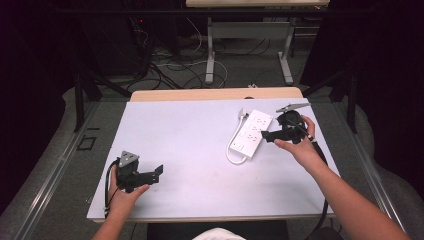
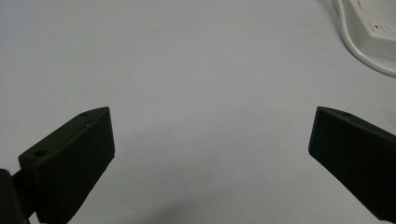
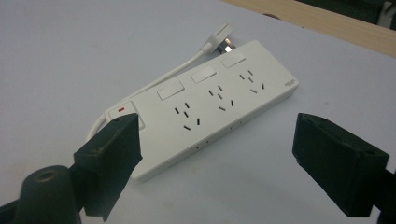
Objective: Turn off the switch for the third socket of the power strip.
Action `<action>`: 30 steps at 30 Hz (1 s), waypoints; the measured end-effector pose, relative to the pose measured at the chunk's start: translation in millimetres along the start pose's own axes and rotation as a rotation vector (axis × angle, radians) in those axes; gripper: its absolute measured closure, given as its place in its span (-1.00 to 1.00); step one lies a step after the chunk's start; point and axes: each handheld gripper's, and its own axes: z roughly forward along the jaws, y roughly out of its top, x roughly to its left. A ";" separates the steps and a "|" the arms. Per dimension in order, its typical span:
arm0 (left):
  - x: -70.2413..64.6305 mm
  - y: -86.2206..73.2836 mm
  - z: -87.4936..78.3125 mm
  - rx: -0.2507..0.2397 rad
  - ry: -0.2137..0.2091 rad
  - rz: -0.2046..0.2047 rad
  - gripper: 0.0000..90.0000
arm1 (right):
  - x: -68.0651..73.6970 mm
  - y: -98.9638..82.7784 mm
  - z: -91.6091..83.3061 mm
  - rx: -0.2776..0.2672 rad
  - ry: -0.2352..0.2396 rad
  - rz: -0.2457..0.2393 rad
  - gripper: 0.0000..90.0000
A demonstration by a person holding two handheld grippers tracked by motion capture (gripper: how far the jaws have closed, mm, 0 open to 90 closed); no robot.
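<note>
A white power strip (image 1: 251, 133) lies flat on the right part of the white table top, with three switched sockets and a red-marked switch (image 3: 122, 111) at its near end. Its white cable (image 1: 231, 150) loops along its left side to the plug (image 3: 219, 37) at the far end. My right gripper (image 1: 265, 136) hovers just right of the strip, jaws open and empty, with the strip (image 3: 219, 107) lying beyond them (image 3: 217, 154). My left gripper (image 1: 159, 172) is held at the front left, open over the bare surface (image 2: 212, 149). A corner of the strip (image 2: 373, 28) appears in the left gripper view.
The white sheet (image 1: 190, 150) covers most of the table, with a wooden strip (image 1: 215, 94) bare at the far edge. Beyond it are floor cables (image 1: 170, 65) and another table's legs (image 1: 210, 55). Dark stands flank both sides.
</note>
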 end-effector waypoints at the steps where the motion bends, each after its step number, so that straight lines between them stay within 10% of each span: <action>1: 0.1 0.0 0.1 -0.001 -0.001 0.000 -0.99 | 0.0 2.4 -0.2 0.002 0.003 -0.010 -0.67; 30: -1.0 0.0 1.4 0.006 -0.003 0.004 -0.99 | -4.0 55.2 8.9 0.101 -0.013 -0.096 -0.54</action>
